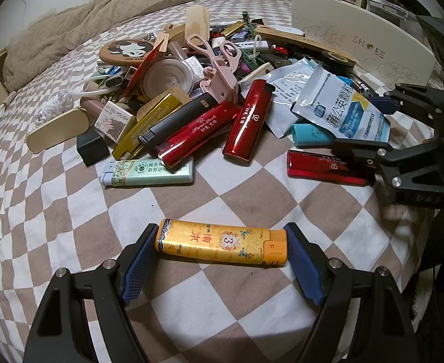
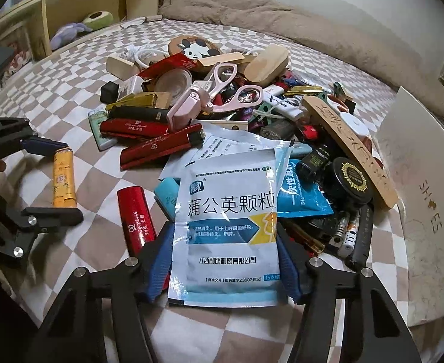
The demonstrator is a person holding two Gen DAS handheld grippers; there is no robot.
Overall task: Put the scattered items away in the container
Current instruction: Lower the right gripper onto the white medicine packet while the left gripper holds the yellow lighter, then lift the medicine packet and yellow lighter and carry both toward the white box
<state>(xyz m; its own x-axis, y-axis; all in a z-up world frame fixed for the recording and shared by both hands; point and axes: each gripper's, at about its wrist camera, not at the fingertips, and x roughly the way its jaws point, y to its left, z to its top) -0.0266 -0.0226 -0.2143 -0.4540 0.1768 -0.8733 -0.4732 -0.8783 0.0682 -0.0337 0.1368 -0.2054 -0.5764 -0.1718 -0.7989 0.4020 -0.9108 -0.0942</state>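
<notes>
Spreading under everything is the checkered bedspread, soft and quilted, with the white shoe box standing at the pile's far right, nearest the right hand. The glossy medicine sachet lies flat, long axis running straight away from the right gripper, whose blue pads press on its two long edges. The left gripper clamps a hard yellow lighter end to end (crosswise), above the cloth.
</notes>
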